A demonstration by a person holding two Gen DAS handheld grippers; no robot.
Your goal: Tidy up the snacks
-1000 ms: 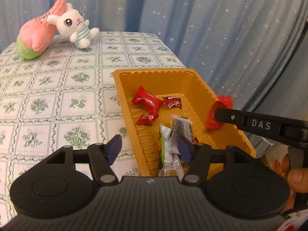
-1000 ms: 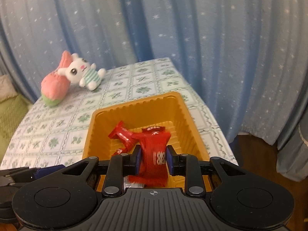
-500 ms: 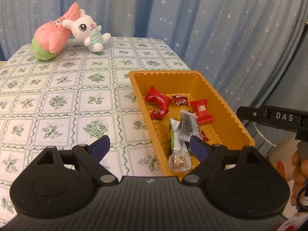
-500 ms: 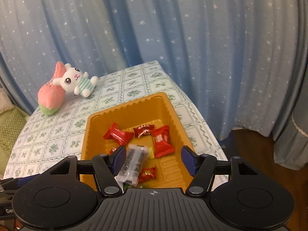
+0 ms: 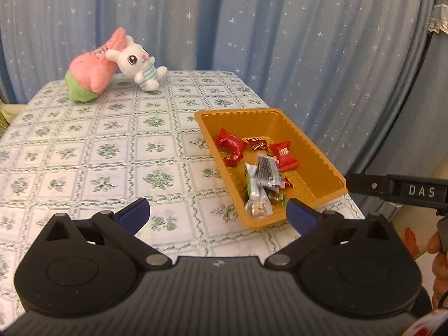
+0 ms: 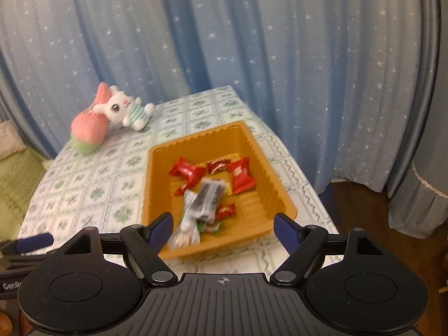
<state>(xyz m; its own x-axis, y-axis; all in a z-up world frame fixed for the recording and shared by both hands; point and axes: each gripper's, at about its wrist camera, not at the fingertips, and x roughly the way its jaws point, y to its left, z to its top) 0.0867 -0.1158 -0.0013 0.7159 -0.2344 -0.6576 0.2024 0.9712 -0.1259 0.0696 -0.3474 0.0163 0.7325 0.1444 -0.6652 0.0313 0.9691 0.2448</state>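
The left gripper [image 5: 217, 214] has its jaws opening very wide with nothing between them; a second ago they stood narrower, right over the clear snack packet [image 5: 256, 196]. The right gripper [image 6: 222, 228] is also opening and holds nothing, whereas a second ago it clamped the red square snack pack [image 6: 240, 175], which now lies in the orange tray [image 6: 148, 184] beside the other red wrapped candies [image 6: 186, 170]. The grey bar packet [image 6: 208, 198] lies across the pile in the tray's middle. Both views show more of the tablecloth [image 5: 84, 154] than before. The plush rabbit [image 5: 137, 64] leans on the pink plush [image 5: 89, 75] at the far corner, unmoved.
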